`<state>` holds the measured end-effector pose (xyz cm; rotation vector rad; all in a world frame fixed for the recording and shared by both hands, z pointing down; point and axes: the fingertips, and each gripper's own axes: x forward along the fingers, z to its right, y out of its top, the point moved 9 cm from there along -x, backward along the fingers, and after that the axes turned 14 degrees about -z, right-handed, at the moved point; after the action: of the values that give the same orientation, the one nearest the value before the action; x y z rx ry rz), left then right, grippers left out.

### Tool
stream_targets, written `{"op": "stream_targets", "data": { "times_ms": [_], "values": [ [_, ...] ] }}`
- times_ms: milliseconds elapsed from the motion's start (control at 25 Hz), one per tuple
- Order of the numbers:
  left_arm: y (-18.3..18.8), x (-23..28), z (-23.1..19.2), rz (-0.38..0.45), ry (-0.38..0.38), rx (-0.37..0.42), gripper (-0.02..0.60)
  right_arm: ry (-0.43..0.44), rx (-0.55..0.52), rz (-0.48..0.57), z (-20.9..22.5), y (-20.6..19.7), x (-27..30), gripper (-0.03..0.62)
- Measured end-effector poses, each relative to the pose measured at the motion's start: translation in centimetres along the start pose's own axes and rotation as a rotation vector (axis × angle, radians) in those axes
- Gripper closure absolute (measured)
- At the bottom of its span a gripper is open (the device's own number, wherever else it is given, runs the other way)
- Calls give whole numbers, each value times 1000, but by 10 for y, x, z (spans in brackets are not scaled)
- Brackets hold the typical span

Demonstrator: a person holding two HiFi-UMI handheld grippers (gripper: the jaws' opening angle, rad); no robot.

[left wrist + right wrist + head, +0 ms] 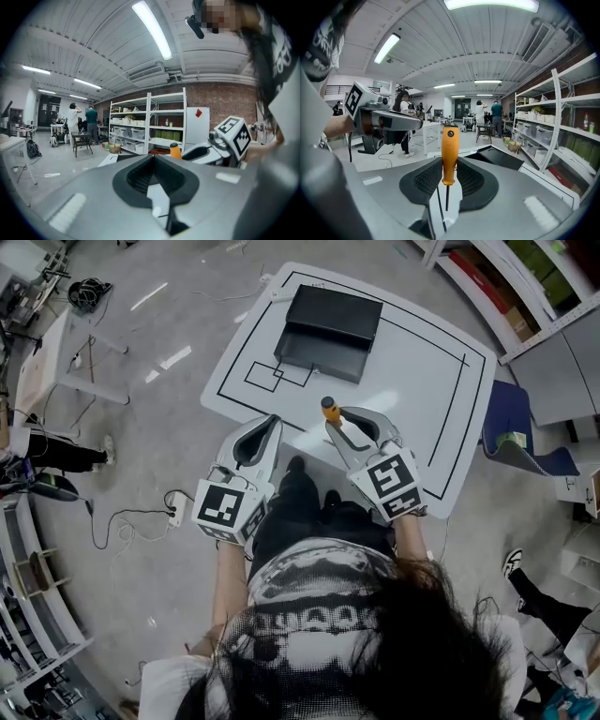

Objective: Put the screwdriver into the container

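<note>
My right gripper (334,424) is shut on a screwdriver (330,410) with an orange handle. In the right gripper view the screwdriver (449,154) stands upright between the black pads (423,180), handle up and dark shaft down. The black open-topped container (328,329) sits at the far side of the white table (422,381), well beyond both grippers. It also shows as the container (499,157) ahead and to the right in the right gripper view. My left gripper (273,422) hovers beside the right one at the table's near edge, its tips together with nothing held.
Black lines are marked on the table top (262,376). A blue chair (520,437) stands right of the table, and cables with a power strip (173,514) lie on the floor at left. Shelving (150,122) and people (480,115) are far off.
</note>
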<state>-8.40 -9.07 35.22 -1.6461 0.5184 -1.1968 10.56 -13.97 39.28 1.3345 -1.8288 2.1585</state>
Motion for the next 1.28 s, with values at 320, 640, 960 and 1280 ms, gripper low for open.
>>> {"op": "stream_targets", "data": {
  "times_ms": [320, 640, 960, 1280],
  "values": [
    [18, 31, -70, 2, -61, 23, 581, -51, 24, -48, 21, 37, 54, 493],
    [28, 58, -121, 2, -121, 34, 581, -123, 29, -121, 46, 58, 99, 493],
    [36, 75, -158, 8, -168, 35, 581, -227, -46, -230, 78, 75, 133, 493],
    [42, 88, -182, 19, -204, 39, 581, -255, -148, -383, 115, 72, 174, 493]
  ]
}}
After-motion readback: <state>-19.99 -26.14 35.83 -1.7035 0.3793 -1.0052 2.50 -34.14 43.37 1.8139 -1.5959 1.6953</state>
